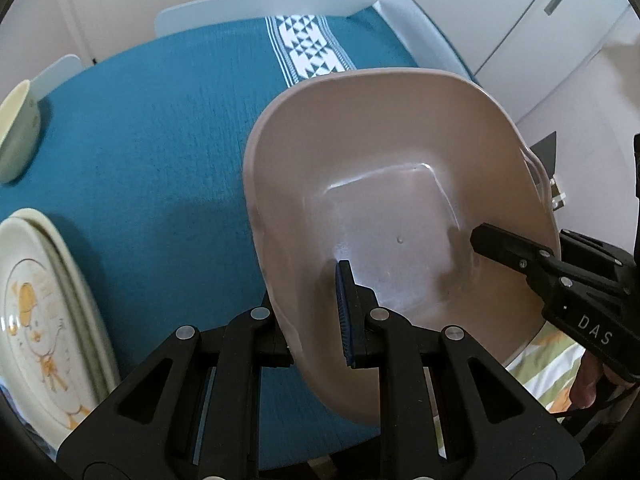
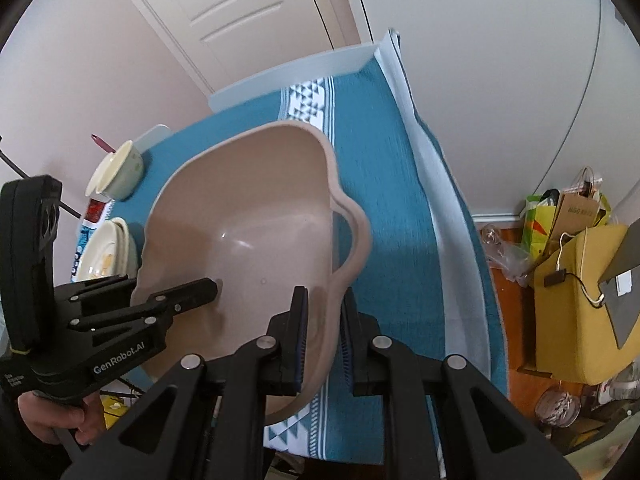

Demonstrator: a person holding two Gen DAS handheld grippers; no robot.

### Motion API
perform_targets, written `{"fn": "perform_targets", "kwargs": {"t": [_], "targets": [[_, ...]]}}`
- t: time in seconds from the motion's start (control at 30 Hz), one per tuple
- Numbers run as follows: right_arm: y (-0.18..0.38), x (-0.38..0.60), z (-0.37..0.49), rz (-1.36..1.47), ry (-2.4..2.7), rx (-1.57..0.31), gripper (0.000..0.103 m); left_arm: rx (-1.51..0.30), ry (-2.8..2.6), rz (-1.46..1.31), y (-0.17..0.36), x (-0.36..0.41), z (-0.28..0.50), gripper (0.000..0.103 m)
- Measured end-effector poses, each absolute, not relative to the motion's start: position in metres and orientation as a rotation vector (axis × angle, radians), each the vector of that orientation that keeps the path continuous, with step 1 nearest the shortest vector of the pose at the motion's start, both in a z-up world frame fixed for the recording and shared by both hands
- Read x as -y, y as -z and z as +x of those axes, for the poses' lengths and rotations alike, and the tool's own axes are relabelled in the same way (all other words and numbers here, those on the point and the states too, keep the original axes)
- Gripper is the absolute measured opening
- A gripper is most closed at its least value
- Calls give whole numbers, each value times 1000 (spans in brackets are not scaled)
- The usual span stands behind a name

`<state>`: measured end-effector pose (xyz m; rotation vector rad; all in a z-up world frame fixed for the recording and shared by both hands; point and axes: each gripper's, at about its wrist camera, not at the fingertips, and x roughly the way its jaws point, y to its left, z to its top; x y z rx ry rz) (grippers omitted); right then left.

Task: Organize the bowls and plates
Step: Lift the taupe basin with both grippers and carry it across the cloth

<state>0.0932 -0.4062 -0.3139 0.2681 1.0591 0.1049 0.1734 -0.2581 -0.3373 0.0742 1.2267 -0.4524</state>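
A: Where's the basin?

B: The beige plastic basin (image 1: 400, 200) is up off the teal tablecloth (image 1: 160, 140), tilted, its hollow facing both cameras. Each pair of tongs has a side of its rim.

A: How are they gripping?

B: The left gripper (image 1: 320, 320) is clamped on the basin's near wall, one blue-padded finger (image 1: 345, 312) inside, the other hidden behind the wall. The right gripper (image 2: 324, 332) is clamped on the wavy rim at the opposite side, one pad inside and one outside.

A: What's around the basin?

B: To its left on the cloth, a stack of cream plates (image 1: 44, 312), the top one printed with a cartoon duck. Beyond them, farther left of the basin, a pale green bowl (image 1: 18, 128); in the right wrist view a pink utensil (image 2: 102, 145) pokes up behind it. A white patterned band (image 1: 308, 48) crosses the cloth behind the basin.

A: Anything under it?

B: Only bare cloth shows beside it; directly beneath I can't tell.
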Motion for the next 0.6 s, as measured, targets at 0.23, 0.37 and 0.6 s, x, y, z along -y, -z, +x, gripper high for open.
{"fn": "perform_targets", "kwargs": {"t": [0.23,0.37,0.6], "targets": [[327,408,96,279,-91,-1076,14,-1221,450,92,337,256,177,14],[330,410,99,278,-92,-1079,14,-1220,447,118,339,258,178,14],[336,413,101,284,-80,-1111,14,-1227,412,139,341,259,182,39]]}}
